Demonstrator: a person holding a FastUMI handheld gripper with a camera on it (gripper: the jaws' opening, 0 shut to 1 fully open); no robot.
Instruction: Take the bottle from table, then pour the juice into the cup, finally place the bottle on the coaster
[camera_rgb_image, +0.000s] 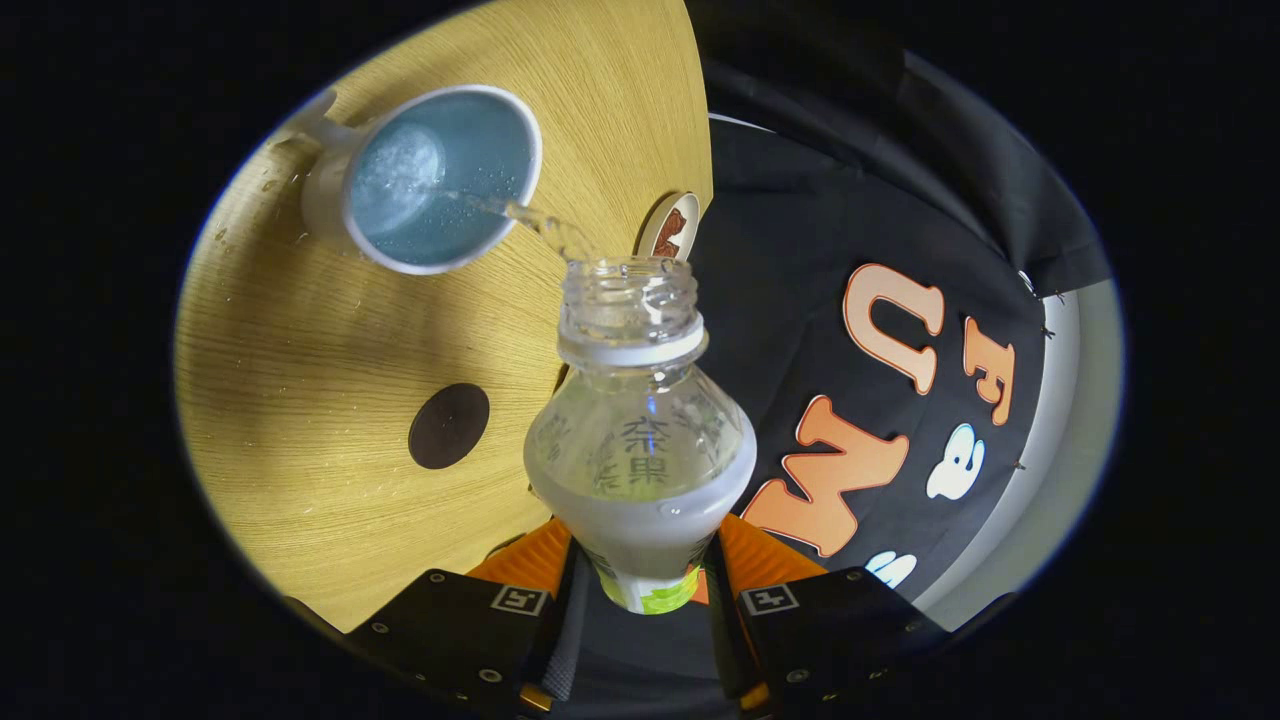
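Gripper view: gripper (645, 590) clamped on the bottle (640, 440), both fingers pressing its lower body; bottle uncapped, tipped forward, a thin clear stream running from its mouth into the cup (440, 180). Cup stands far and left on the wooden table (300, 380), liquid pooling inside; droplets beside it; dark round coaster (449, 425) left of the bottle, nearer than the cup; second patterned coaster (670, 228) just beyond the bottle mouth.

One clear uncapped bottle (640, 440) pressed between the gripper (640, 595)'s two fingers; one blue-lined cup (440, 180) on one wooden table (300, 400); one round coaster (668, 226) at the table's edge; one dark disc (449, 426) on the tabletop.
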